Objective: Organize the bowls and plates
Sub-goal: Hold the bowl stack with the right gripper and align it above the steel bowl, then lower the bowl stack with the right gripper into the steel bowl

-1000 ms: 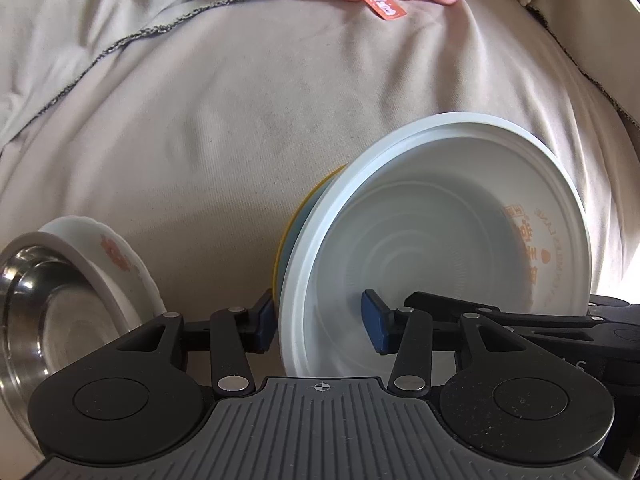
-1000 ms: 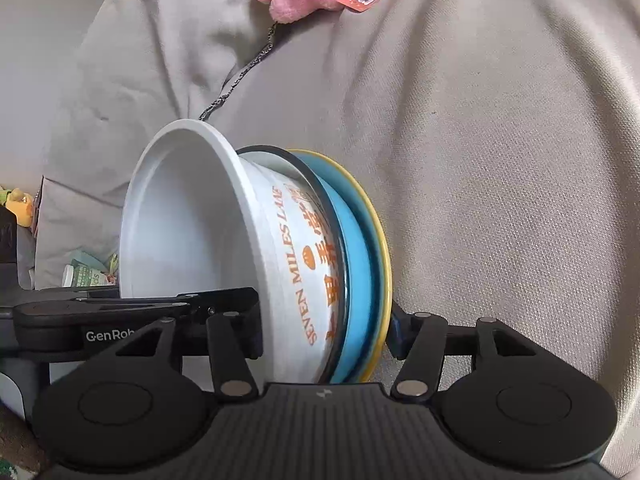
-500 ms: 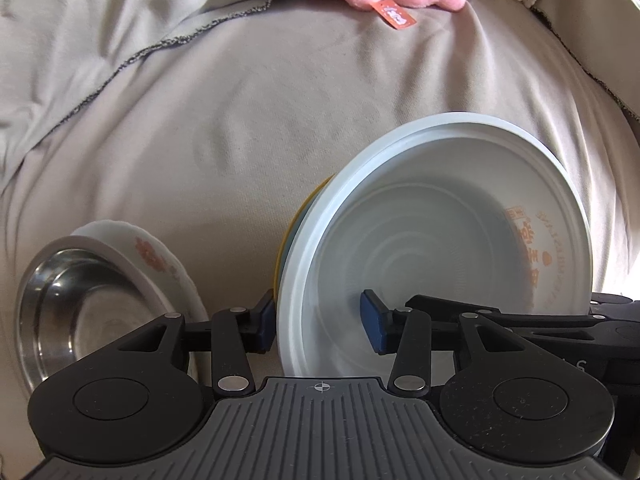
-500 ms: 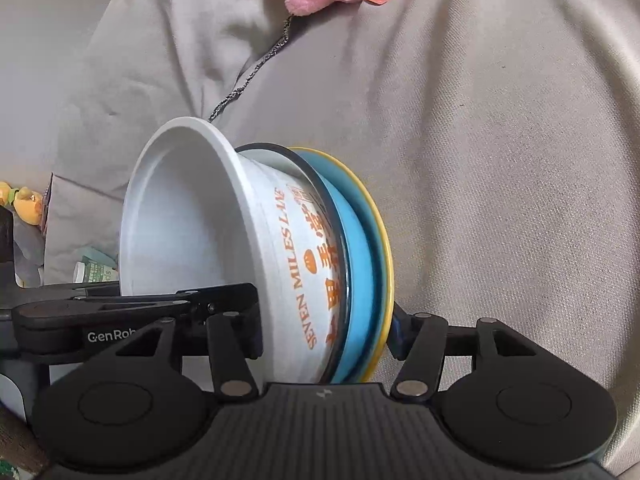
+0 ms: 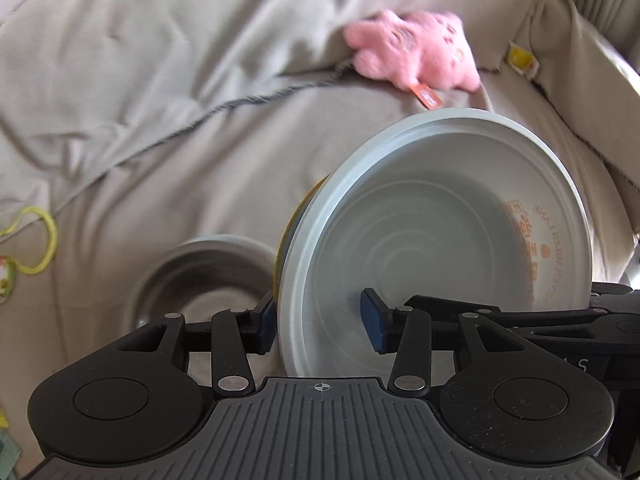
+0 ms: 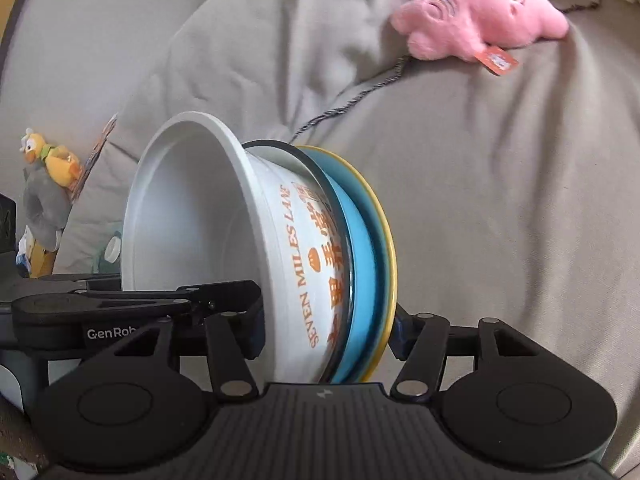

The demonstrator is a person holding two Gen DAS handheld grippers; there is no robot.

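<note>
Steel catches the eye first at the left of the left wrist view: a metal bowl [image 5: 200, 280] lies on the beige bed cover [image 5: 160, 120], blurred, and whether it sits inside another dish I cannot tell. Just right of it, the left tool [image 5: 318, 322] is clamped on a nested stack held on edge: one blue pad behind the yellow plate [image 5: 286, 236], the other inside the white printed bowl [image 5: 440, 248]. Further right, the second tool's black linkage reaches in at that bowl's rim.

In the right wrist view the order of the stack is plain, left to right: white printed bowl [image 6: 248, 248], a dark-rimmed dish [image 6: 316, 172] under it, then the blue plate [image 6: 360, 280] and the yellow plate [image 6: 386, 256]. The right tool [image 6: 326, 330] spans the whole stack; its jaws have just been opening slightly, yet both pads look pressed against it. A pink plush toy [image 6: 480, 20] lies beyond, well apart.

Judging by this, most pieces are already gathered into one stack, now carried by both tools clear of the bed. Left to do: set it down and deal with the steel bowl.
</note>
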